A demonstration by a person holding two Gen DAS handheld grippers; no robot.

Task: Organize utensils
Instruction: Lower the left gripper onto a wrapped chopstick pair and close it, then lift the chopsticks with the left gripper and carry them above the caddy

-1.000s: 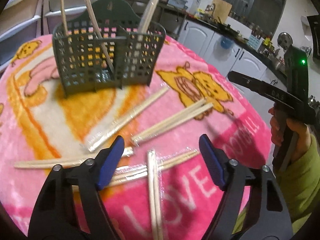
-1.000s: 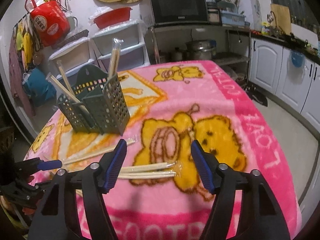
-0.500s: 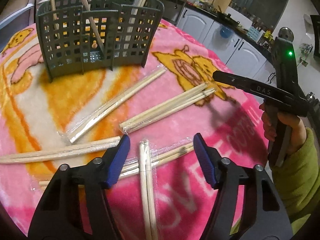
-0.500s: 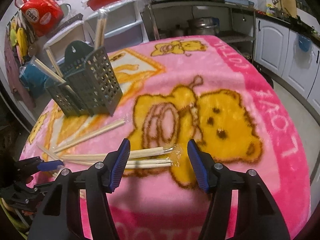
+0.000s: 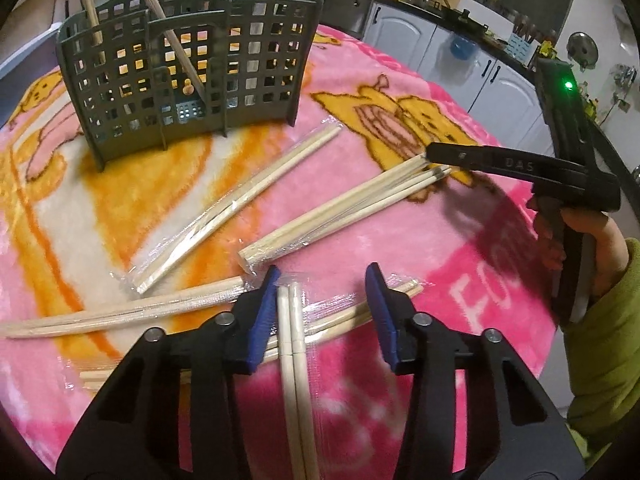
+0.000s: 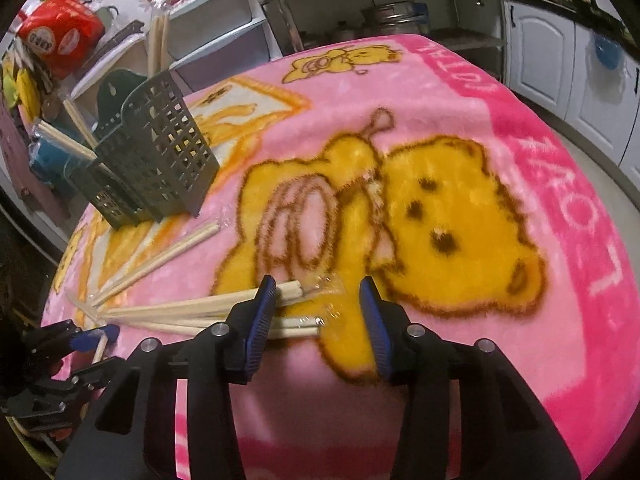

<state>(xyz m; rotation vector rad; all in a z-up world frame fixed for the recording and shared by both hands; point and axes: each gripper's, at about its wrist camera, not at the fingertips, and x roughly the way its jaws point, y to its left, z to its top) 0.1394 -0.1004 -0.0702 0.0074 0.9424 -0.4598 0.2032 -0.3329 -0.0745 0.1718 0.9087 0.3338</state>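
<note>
- Left hand-held gripper [image 5: 322,312], black with blue pads: jaws apart, nothing clamped. It hovers low over a pale wooden chopstick pair in clear plastic wrap [image 5: 294,356] that runs toward the camera, lying nearer the left pad than the right.
- Risk: off-centre like this, a closing pad may shove the pair sideways rather than pinch it. The slick wrap could also slide. A second wrapped pair [image 5: 352,314] crosses underneath, touching it, and may get caught or dragged along.
- More wrapped pairs lie loose on the pink fleece bear-print blanket [image 5: 400,252] over the counter, some touching; disturbing one could roll its neighbours.
- Dark green perforated plastic utensil basket [image 5: 188,76] stands upright at the far left, a few chopsticks already leaning in it. It looks light, so a hard drop-in might tip it on the soft fleece.
- Right hand-held gripper [image 6: 318,312]: jaws apart, empty, low over the wrapped ends of a loose bundle of bamboo chopsticks [image 6: 192,312]. The left pad sits over the sticks and the loose plastic tail lies between the pads, so I judge a close here may catch only wrap.
- Hard to make out: the near ends of the pair under the left gripper are cut off by the frame. How many sticks are in the bundle is unclear. Basket compartments are screened by the mesh. Pad contact with the blanket cannot be told.
</note>
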